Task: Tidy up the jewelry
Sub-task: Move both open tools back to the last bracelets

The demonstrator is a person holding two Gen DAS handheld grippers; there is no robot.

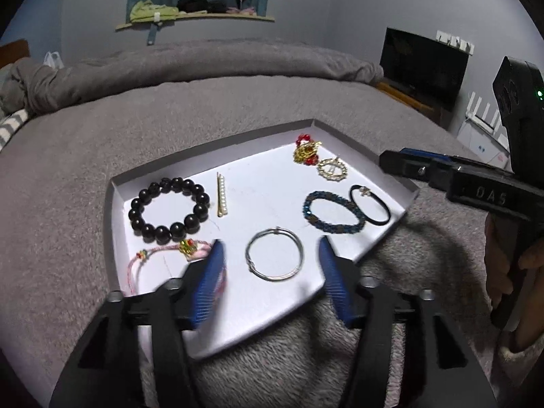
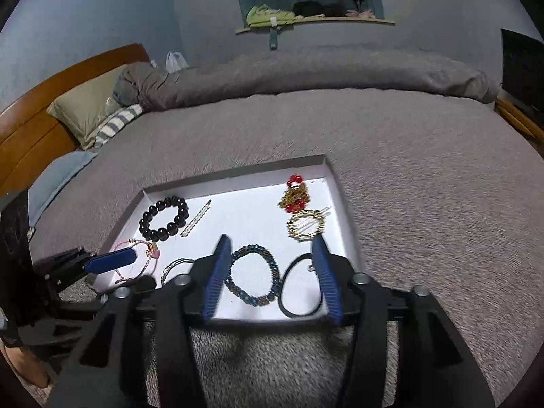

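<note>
Both jaws are standing apart, gripping nothing — left gripper [image 1: 270,265] over the silver hoop [image 1: 274,253], right gripper [image 2: 272,272] framing the blue bracelet [image 2: 255,275]. Eight pieces are lying spread in the tray [image 1: 265,183]; sorting looks nearly finished.

bedroom at home: grey-blanketed bed [image 2: 408,170], wooden headboard [image 2: 51,102], pillow [image 2: 85,108], TV [image 1: 421,64] by wall.
</note>
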